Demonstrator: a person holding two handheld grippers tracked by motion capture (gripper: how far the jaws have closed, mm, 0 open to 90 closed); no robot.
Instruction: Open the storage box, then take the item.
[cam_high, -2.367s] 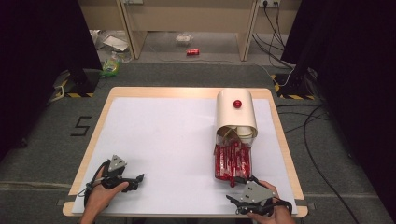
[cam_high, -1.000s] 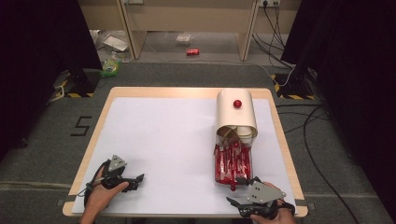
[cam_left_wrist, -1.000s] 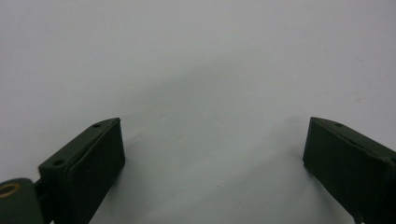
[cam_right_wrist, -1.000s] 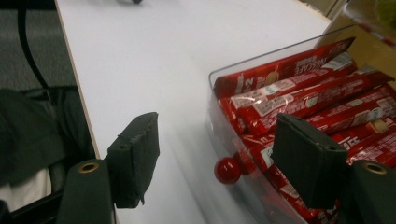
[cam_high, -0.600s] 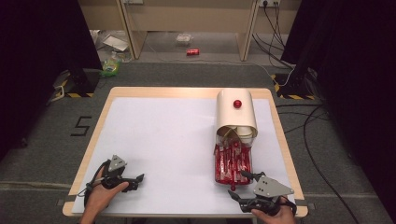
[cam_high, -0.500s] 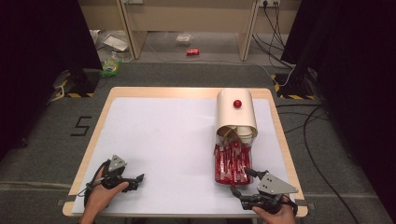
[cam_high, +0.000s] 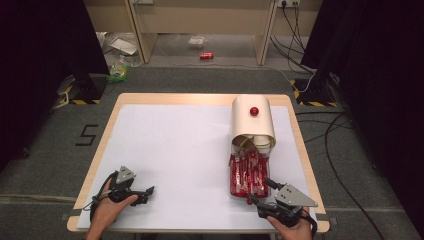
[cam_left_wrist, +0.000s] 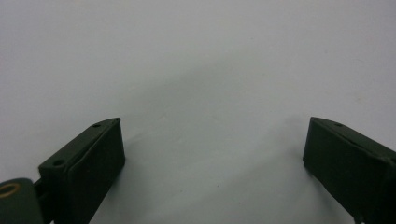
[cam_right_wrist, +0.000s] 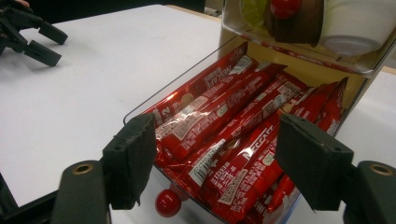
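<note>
The clear drawer (cam_right_wrist: 201, 140) stands pulled out of the cream dispenser (cam_high: 252, 120) at the surface's (cam_high: 175, 150) right, packed with red Nescafé stick packets (cam_right_wrist: 233, 126), its red knob (cam_right_wrist: 167, 202) facing the right gripper (cam_right_wrist: 215, 158). That gripper's jaws, just closing a little, stand spread with nothing pinched. Next, probably, comes a reach in for one packet. The left gripper (cam_high: 142, 192) rests open, well apart.

Dispenser (cam_right_wrist: 299, 28) top cut off by the frame edge; sachets' (cam_right_wrist: 233, 126) far ends hidden beneath it; sachet print partly unreadable.
</note>
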